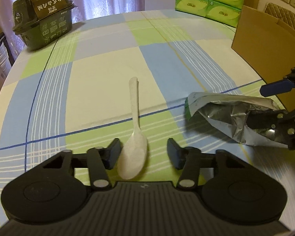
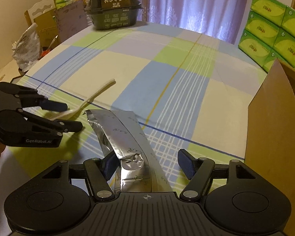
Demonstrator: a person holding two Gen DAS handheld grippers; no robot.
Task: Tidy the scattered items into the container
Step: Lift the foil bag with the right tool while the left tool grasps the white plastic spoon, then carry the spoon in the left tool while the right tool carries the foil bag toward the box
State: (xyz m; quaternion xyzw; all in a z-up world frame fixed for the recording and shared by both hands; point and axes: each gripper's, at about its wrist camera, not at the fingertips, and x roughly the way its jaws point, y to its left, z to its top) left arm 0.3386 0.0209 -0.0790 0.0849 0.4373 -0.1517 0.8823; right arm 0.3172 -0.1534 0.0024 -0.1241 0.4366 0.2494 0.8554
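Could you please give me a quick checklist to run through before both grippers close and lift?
1. Spoon bowl between left gripper fingers: ok.
2. Foil pouch between right gripper fingers: ok.
3. Both grippers open: ok.
4. Spoon and pouch apart, not tangled: ok.
5. Cardboard box close on the right: ok.
6. Room inside the box: cannot tell.

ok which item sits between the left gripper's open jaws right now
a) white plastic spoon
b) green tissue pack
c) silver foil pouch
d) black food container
a, the white plastic spoon has its bowl lying between the left gripper jaws, which stand open; the silver foil pouch is at the right gripper.
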